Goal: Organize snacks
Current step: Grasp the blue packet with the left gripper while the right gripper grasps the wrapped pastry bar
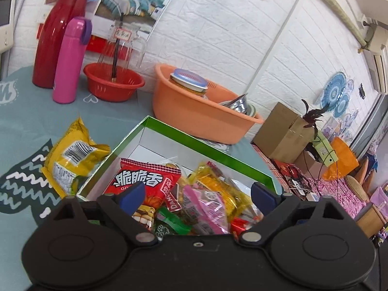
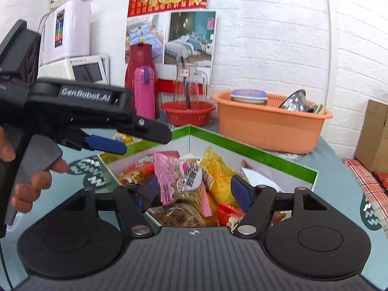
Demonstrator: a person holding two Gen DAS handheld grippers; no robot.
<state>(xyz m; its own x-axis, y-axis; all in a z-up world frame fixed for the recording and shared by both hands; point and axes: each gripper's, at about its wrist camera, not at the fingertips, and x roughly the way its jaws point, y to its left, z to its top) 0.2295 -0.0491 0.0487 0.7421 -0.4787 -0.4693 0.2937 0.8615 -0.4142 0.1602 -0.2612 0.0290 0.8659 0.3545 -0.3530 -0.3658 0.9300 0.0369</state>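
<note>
Left wrist view first: the left gripper (image 1: 197,194) hangs over the green-rimmed box (image 1: 206,146) with its jaws spread wide and nothing between the pads; straight ahead and just below the fingertips sits the pile, with a red snack bag (image 1: 145,178) by the left finger, a pink packet (image 1: 206,203) in the middle and yellow wrappers (image 1: 218,184) toward the right finger; one yellow packet (image 1: 72,155) lies outside the box on the teal tablecloth (image 1: 24,126), off to the left of the claw and touching the box wall, so I'd guess that's the straggler.

Right wrist view: the right gripper (image 2: 197,191) is also wide apart over the same box; the pink packet pokes up between its fingers, close to the left one, but no pad is pressing it as far as I can tell.

Handling-wise these look light, crinkly and slippery; puffed bags squash and the contents probably crumble, so I'd pinch a flat sealed edge or corner rather than the belly; the outside packet's top seam, nearest the claw's left, looks easiest.
</note>
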